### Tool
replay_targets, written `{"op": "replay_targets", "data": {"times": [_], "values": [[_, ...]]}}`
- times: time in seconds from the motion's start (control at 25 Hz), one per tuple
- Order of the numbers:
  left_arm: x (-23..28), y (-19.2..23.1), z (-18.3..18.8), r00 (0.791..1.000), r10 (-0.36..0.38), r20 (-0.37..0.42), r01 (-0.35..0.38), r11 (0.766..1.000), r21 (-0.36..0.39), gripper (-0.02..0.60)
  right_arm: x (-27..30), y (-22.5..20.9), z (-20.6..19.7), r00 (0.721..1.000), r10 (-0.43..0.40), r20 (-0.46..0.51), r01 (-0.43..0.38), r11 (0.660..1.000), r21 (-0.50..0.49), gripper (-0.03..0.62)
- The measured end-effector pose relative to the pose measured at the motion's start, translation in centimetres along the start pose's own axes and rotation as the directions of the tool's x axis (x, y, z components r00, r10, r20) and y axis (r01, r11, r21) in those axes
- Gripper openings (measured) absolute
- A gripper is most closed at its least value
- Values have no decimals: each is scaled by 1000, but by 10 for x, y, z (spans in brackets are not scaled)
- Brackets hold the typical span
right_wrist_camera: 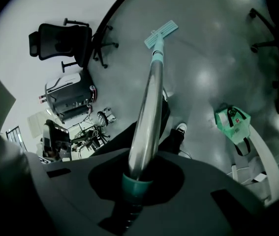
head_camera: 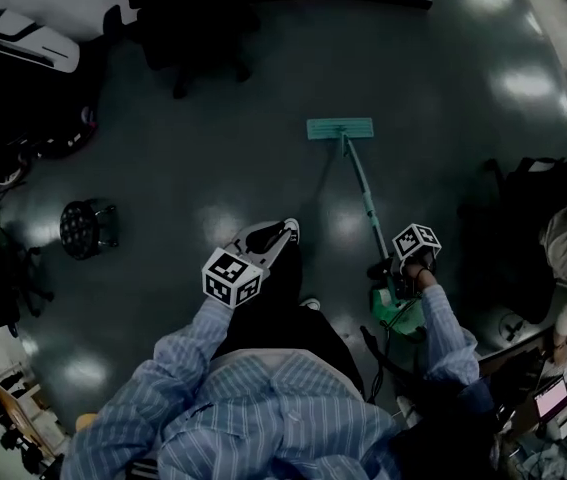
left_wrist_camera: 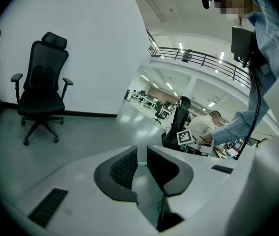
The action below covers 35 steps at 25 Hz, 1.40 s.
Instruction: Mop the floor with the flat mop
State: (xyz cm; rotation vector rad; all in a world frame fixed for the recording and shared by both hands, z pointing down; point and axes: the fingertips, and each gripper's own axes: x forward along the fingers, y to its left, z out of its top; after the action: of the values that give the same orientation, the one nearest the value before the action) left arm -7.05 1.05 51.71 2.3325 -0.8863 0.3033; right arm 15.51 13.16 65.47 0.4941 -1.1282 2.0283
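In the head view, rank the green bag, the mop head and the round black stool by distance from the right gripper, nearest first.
1. Green bag, just beside the right gripper, on its near side.
2. Mop head, out ahead.
3. Round black stool, far to the left.

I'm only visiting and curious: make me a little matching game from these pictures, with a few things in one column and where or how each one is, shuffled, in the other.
Things
1. teal flat mop head
2. left claw
3. right claw
4. black office chair

Places or states
A. clamped on the shiny metal mop handle
B. beside the white wall
C. lying flat on the dark glossy floor
D. holding nothing

Pairs: 1-C, 2-D, 3-A, 4-B
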Motion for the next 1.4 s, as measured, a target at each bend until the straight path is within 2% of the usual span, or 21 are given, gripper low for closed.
{"op": "replay_targets", "data": {"times": [0.16, 0.36, 0.64, 0.88, 1.16, 1.4], "values": [[16, 26, 4, 1000, -6, -29, 6, 1000, -8, 60, -13, 25, 76, 1000, -2, 16, 2, 1000, -12, 32], [30, 57, 15, 1000, 2, -22, -3, 999, -33, 60, -23, 54, 162, 999, 2, 52, -2, 1000, -18, 32], [49, 91, 35, 1000, 26, -10, -26, 997, -75, 60, -43, 94, 256, 998, -33, 57, 35, 999, -34, 32], [62, 126, 34, 998, 61, -21, -63, 991, -116, 60, -64, 122, 339, 994, -55, 90, 59, 997, -45, 32], [68, 151, 28, 995, 99, -14, -100, 981, -167, 60, -77, 150, 418, 986, -70, 153, 77, 996, -36, 32], [58, 155, 21, 995, 102, -18, -103, 979, -178, 60, -73, 178, 445, 977, -56, 208, 54, 998, 16, 32]]}}
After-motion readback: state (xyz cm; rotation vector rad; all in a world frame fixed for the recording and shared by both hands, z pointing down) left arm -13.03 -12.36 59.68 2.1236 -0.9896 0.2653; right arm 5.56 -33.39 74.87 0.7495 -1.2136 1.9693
